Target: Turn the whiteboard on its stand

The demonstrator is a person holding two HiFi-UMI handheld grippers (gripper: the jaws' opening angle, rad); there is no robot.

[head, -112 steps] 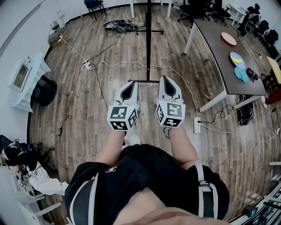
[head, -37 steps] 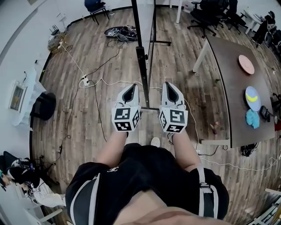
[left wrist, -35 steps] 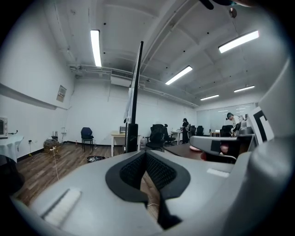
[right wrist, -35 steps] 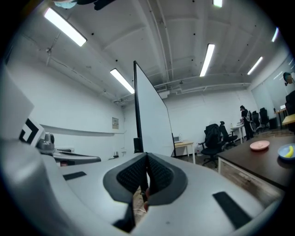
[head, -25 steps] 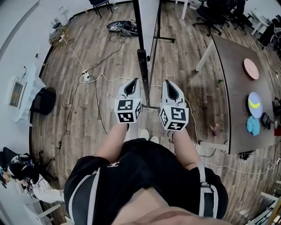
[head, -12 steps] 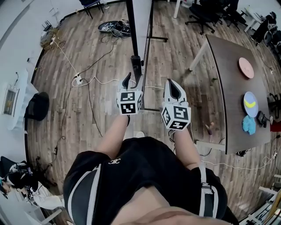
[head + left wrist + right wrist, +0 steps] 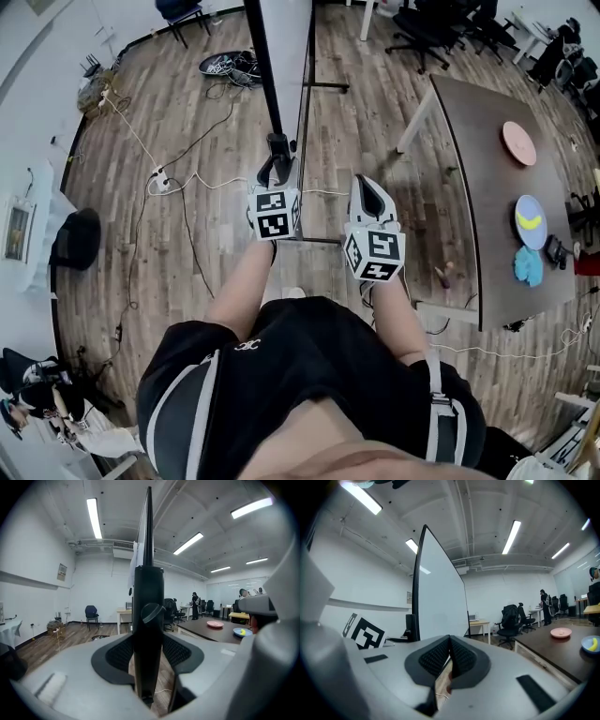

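once its jaws just opened, left gripper (image 7: 277, 171) seemingly straddles stand (image 7: 148, 597).

2 grippers (image 7: 277, 167) (image 7: 369, 187); 1 whiteboard (image 7: 289, 37); 1 stand (image 7: 269, 94); 1 table (image 7: 478, 169); 2 plates (image 7: 518, 142) (image 7: 531, 221).

Wood-plank floor (image 7: 394, 216), whiteboard stand foot (image 7: 317, 241), white cables (image 7: 211, 179), power strip (image 7: 157, 178), dark table (image 7: 473, 178)

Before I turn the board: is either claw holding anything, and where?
Nothing gripped yet. The left claw, jaws just opened, straddles the stand's black post near its knob; the right claw is shut and empty.
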